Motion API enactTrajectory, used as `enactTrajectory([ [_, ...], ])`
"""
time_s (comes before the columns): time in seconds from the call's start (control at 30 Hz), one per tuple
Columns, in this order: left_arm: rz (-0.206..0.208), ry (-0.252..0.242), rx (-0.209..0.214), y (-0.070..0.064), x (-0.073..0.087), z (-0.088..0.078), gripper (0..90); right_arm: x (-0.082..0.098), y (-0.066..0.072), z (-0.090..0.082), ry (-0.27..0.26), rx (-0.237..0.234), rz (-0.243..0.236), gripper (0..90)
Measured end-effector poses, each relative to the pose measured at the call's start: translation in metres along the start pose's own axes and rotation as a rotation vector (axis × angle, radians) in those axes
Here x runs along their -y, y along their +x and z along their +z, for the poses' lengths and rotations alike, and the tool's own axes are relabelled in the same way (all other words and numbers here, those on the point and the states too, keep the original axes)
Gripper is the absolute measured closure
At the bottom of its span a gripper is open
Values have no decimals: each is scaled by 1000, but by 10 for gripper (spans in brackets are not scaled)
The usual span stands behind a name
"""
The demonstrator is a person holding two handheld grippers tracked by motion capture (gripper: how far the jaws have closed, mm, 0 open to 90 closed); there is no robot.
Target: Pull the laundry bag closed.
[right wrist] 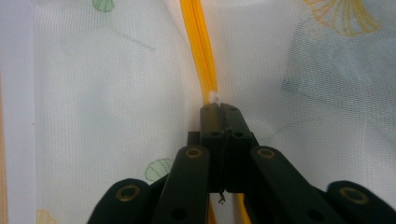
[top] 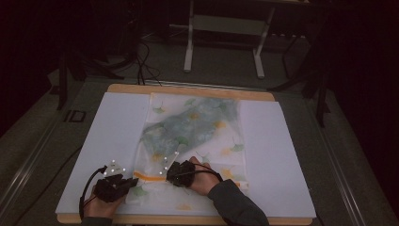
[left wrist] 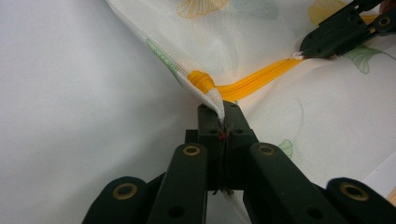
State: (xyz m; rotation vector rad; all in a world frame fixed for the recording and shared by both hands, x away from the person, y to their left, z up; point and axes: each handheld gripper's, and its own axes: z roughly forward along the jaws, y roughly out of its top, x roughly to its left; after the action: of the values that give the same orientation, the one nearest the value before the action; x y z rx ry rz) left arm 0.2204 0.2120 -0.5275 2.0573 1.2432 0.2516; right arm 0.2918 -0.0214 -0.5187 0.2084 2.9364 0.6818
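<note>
A white mesh bag (top: pixel 226 155) printed with green and yellow leaves lies flat on the white sheet (top: pixel 113 132). A greenish cloth (top: pixel 188 127) shows through the mesh. An orange zipper (top: pixel 149 177) runs along the bag's near end. My left gripper (top: pixel 127 182) is shut on the bag's corner (left wrist: pixel 212 95) where the zipper (left wrist: pixel 252 84) ends. My right gripper (top: pixel 168 176) is shut on the small white zipper pull (right wrist: pixel 215 97), with the zipper (right wrist: pixel 201 56) stretching away ahead of it. In the left gripper view, the right gripper (left wrist: pixel 303 55) sits farther along the zipper, at the upper right.
The sheet covers a wooden table top (top: pixel 188 89) whose edge shows at the far side. A white metal frame (top: pixel 188 47) and cables stand on the dark floor behind. A person's sleeve (top: pixel 235 202) comes in from the bottom.
</note>
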Motion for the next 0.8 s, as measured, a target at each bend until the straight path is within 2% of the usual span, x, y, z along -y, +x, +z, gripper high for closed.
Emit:
enactTrajectory([
  [0.1,-4,-3,1,1,0,0,886,-2,1,0,12,11,-13,900],
  [0.17,-6,-6,5,1,0,0,886,-1,4,-2,31,23,-42,900],
  [0.43,-8,-6,6,1,0,0,886,8,5,-8,62,49,-68,900],
  [0.8,-9,-8,5,1,0,0,885,24,1,-19,113,56,-93,900],
])
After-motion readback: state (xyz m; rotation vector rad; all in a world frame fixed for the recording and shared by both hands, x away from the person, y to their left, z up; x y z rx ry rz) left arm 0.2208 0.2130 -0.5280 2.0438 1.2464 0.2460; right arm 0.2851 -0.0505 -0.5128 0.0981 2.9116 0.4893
